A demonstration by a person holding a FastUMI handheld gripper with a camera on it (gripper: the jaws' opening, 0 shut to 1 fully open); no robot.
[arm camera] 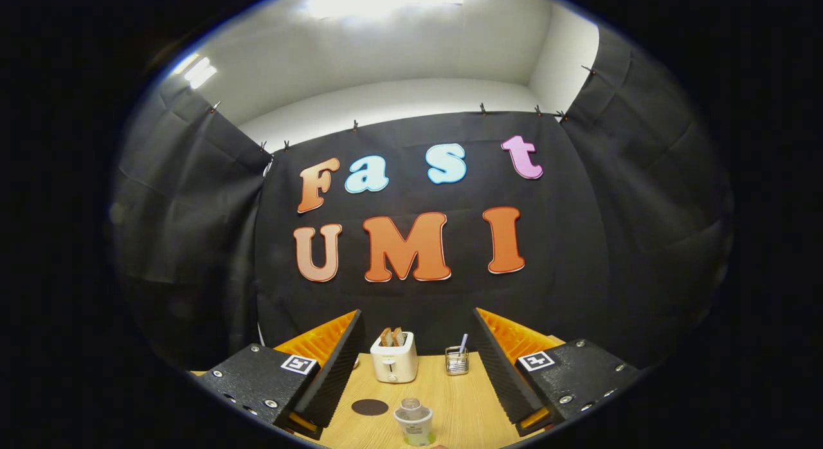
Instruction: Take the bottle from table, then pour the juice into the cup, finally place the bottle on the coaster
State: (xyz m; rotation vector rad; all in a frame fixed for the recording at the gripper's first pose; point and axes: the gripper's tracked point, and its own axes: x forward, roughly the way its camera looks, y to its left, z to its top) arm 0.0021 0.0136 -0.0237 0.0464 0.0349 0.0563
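Observation:
My gripper [416, 346] is open, its two black ribbed fingers [334, 365] spread wide above the wooden table [463, 404], with nothing between them. Below and between the fingers stands a small clear cup [415, 423] with a white and green label, seen from above. A dark round coaster [370, 407] lies flat on the table just left of the cup, close to the left finger. I cannot pick out a bottle.
A white toaster [393, 359] with two slices of toast stands at the back of the table against the black cloth wall. To its right is a small wire holder [457, 360] with a utensil in it.

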